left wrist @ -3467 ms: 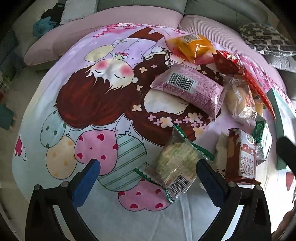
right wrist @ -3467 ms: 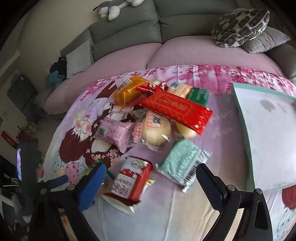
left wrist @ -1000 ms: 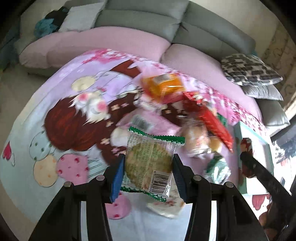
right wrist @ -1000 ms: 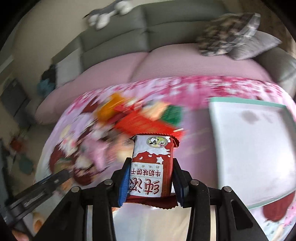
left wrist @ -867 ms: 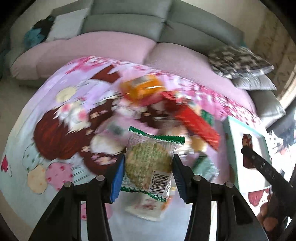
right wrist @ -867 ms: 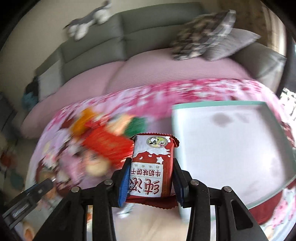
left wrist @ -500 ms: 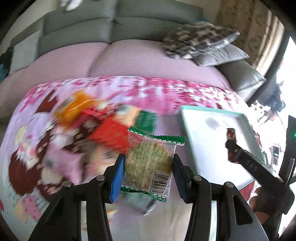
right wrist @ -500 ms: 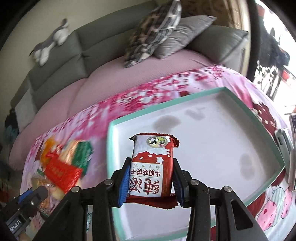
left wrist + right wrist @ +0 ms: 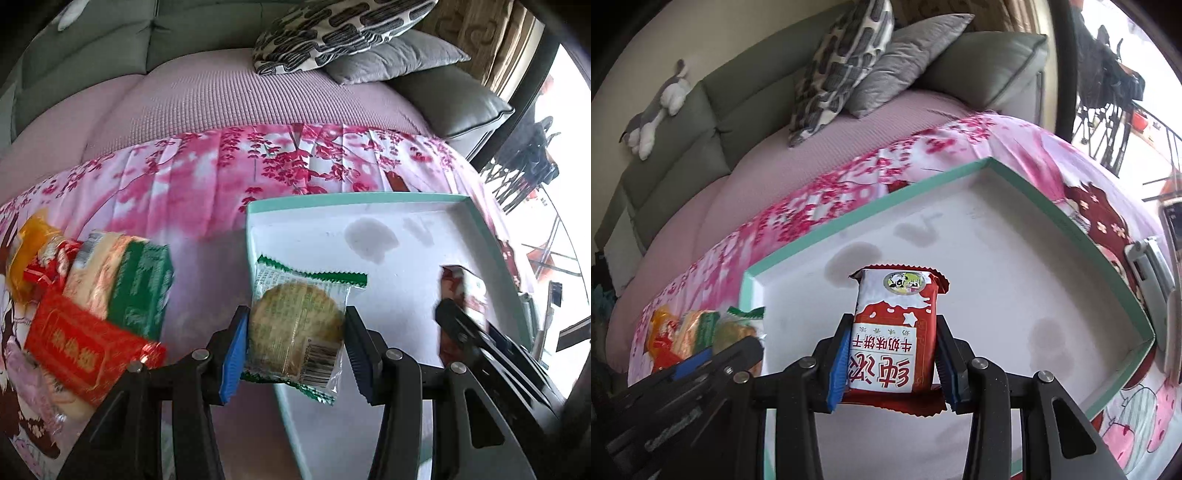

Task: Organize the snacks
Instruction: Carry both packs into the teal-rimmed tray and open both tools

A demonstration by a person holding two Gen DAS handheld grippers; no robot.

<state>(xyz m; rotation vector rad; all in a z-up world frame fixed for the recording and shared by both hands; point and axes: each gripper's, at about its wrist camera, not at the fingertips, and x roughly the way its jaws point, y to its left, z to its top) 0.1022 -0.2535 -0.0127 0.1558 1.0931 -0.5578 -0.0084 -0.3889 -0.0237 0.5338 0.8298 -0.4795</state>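
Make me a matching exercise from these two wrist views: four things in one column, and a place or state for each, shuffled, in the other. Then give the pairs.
Things
1. Cracker pack
2. Red biscuit pack
3. Tray
4. Plush toy

Places or states
A. Lies on top of the sofa back
B. Clamped in the right claw
C. Sits on the floral cloth, nothing lying in it
D. Clamped in the left claw

Pairs: 1-D, 2-B, 3-C, 4-A
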